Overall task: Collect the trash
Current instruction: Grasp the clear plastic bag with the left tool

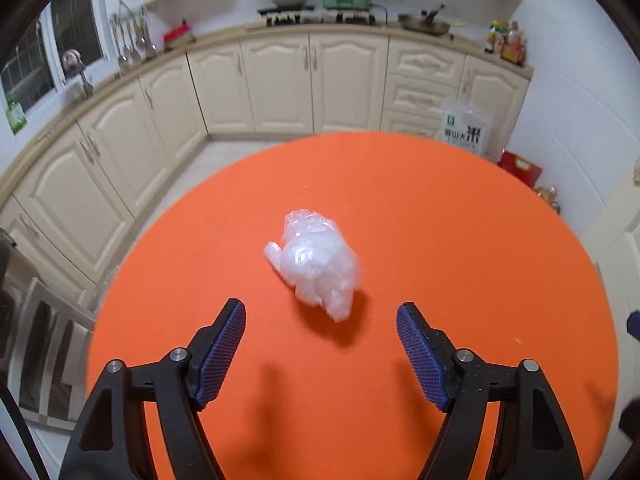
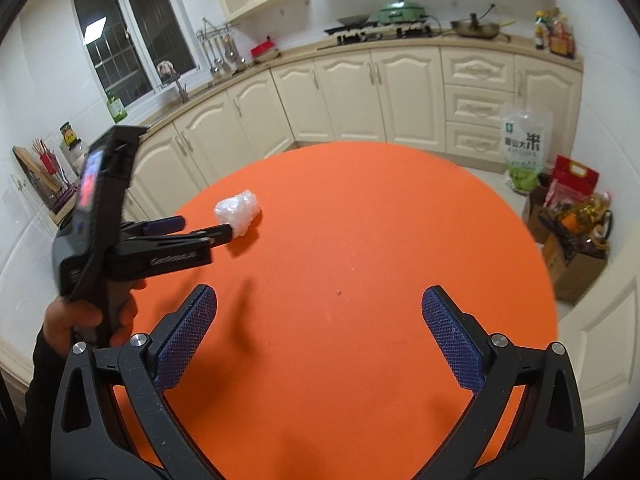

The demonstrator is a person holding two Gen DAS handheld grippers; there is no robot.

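While the crumpled plastic wad (image 1: 316, 260) lies near the middle of the orange table (image 1: 480, 240), the left gripper (image 1: 320, 316) hangs just short of it, jaws wide, so the reach to grasp seems in hand. Next it should ease forward around the wad and close gently. The right gripper (image 2: 318, 304) waits well apart, jaws wide, holding nothing.
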